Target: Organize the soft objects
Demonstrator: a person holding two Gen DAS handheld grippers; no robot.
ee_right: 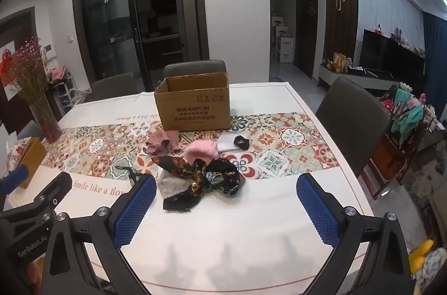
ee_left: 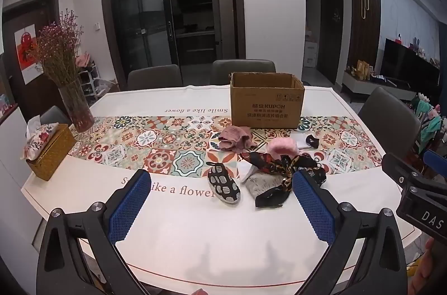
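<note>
The table [ee_left: 173, 233] carries a white cloth with a band of patterned tiles across its middle, and the near part of the cloth, up to the near edge, is bare. The cardboard box [ee_left: 266, 103] stands open on the far edge of the tile band, with bare cloth behind it up to the far table edge. A glass vase [ee_left: 76, 106] with dried flowers stands far left of the box, near the left table edge, and a tissue box [ee_left: 49, 151] is in front of it. The soft things lie just in front of the box: a dusty pink cloth [ee_left: 234, 140], a fluffy pink piece [ee_left: 282, 148], a black patterned scarf [ee_right: 204, 177] and a patterned sock [ee_left: 223, 183]. Left gripper [ee_left: 222, 207] and right gripper [ee_right: 226, 210] are both released, jaws wide apart, holding nothing, over the bare near cloth
</note>
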